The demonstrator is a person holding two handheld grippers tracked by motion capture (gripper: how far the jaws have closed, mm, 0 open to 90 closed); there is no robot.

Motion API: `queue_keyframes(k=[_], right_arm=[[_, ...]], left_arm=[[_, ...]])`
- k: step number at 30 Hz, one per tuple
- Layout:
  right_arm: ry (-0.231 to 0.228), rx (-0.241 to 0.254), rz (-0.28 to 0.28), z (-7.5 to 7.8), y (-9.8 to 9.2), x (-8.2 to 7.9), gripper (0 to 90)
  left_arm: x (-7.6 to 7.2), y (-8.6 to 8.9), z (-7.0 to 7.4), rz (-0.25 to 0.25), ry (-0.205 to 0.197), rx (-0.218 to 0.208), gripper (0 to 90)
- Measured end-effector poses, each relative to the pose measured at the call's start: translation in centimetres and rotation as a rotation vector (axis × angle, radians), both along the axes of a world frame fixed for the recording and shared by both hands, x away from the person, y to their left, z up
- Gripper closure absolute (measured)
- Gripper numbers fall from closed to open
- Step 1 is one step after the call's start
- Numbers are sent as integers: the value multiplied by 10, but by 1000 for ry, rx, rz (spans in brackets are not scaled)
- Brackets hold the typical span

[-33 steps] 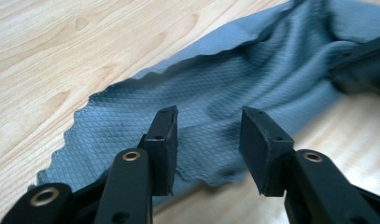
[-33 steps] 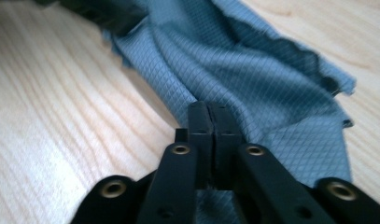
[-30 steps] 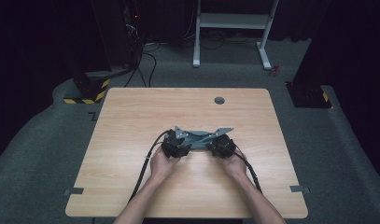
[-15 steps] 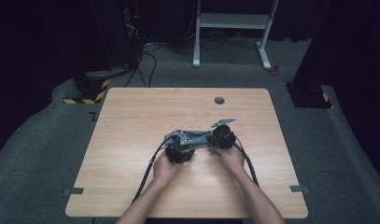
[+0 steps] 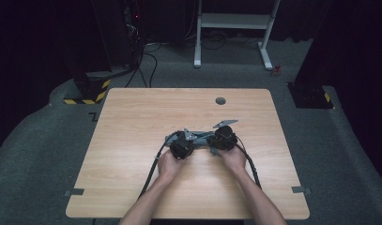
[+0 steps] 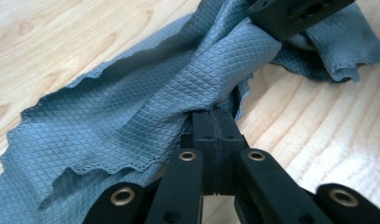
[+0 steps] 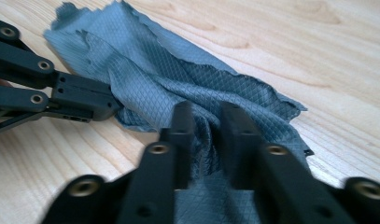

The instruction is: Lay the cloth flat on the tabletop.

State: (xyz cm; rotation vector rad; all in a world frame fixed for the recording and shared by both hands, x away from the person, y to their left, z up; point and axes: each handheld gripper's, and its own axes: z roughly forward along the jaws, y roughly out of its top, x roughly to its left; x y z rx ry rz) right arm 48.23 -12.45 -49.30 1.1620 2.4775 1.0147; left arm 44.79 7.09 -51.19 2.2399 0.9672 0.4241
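At a wooden table (image 5: 132, 183), a person works one grey cloth (image 6: 131, 112) with two hand-held grippers, the cloth lying bunched near the table's middle, stretched between the two tools. The left gripper (image 6: 214, 140) has just clamped down, its jaws pressed together on a fold at the cloth's edge. The right gripper (image 7: 207, 135) has just been easing open: its jaws stand a little apart with a ridge of cloth rising between them, and it cannot be told whether the pads are gripping that ridge.

The risk, as it looks from here, lies with that loosened side. If the right jaws let go while the left gripper pulls, the cloth could slide free and collapse into a heap, or drag across the wood rather than spread. The left grip takes only a thin edge, which might slip out under tension.

The count: one table, one cloth, two grippers, one small dark round fitting (image 5: 220, 101) set in the tabletop at the far side.
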Motion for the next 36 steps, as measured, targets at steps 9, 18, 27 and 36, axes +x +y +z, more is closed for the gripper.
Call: queue_keyframes(k=[9,18,27,36], right_arm=[[-96,-12,23,4,-24,-41,626],[-51,-82,29,-16,-36,-54,831],[-96,-79,69,-9,-32,-60,900],[-111,-26,98,-7,-16,-59,648]], left_arm=[[-36,33,22,-71,2,-99,900],[-62,66,25,-109,63,-124,900],[-49,81,23,-30,46,-127,899],[-16,73,17,40,45,-159,897]])
